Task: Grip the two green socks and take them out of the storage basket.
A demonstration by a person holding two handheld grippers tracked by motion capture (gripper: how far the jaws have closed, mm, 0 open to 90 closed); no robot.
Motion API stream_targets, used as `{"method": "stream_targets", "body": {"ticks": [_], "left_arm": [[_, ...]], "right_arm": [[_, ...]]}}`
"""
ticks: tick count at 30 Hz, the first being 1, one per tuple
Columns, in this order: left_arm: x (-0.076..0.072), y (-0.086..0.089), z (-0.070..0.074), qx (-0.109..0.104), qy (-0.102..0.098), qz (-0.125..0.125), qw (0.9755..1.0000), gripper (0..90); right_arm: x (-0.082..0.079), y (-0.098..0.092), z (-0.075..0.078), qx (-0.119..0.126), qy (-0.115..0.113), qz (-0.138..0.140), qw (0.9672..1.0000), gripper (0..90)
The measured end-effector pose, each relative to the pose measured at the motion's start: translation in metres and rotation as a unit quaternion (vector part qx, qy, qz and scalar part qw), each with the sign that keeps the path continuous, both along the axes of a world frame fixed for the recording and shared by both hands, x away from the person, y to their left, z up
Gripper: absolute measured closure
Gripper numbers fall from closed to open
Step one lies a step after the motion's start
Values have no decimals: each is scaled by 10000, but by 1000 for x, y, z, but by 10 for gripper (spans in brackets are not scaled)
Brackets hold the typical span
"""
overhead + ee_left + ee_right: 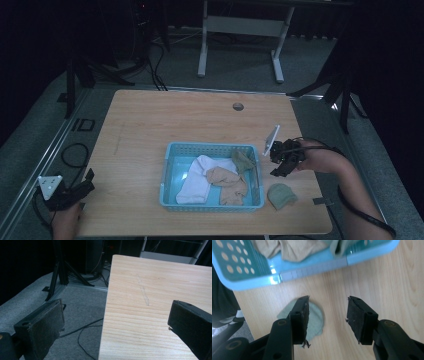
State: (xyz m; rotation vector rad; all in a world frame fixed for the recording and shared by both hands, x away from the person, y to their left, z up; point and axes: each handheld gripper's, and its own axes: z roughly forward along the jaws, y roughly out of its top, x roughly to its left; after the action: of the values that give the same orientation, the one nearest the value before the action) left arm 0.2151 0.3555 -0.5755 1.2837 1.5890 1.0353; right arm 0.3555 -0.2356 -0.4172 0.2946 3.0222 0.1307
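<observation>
One green sock (282, 195) lies balled on the tabletop (150, 125), just outside the blue basket (170, 170) that holds several other socks. The right tongs (280, 167) hang above it, half open and empty; next they must drop and pinch it. The left tongs (82, 187) rest wide open at the tabletop's edge. Dim light probably hides which basket socks pair up.

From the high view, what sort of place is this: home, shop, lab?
Most likely a lab or recording room set up for data capture. A lone wooden table stands on grey carpet, black stands flank it, cables run across the floor, and a second desk's white frame stands behind in a dark room.
</observation>
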Motion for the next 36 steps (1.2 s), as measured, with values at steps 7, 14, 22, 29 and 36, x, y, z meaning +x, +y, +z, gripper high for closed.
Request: {"method": "stream_targets", "body": {"ticks": [7, 14, 22, 29, 36], "left_arm": [[0, 0, 0, -2, -6, -9, 10000, 7], [0, 0, 0, -12, -3, -19, 10000, 7], [0, 1, 0, -18, -1, -27, 10000, 7], [0, 1, 0, -25, -6, -38, 10000, 7], [0, 1, 0, -31, 0, -43, 10000, 7]], "right_arm": [[6, 28, 1, -19, 17, 256, 9997, 525], [13, 50, -5, -64, 61, 396, 9992, 528], [23, 69, -12, -103, 92, 471, 9988, 526], [30, 83, -30, -302, 143, 488, 9983, 491], [32, 90, -54, -414, 270, 449, 9978, 448]]}}
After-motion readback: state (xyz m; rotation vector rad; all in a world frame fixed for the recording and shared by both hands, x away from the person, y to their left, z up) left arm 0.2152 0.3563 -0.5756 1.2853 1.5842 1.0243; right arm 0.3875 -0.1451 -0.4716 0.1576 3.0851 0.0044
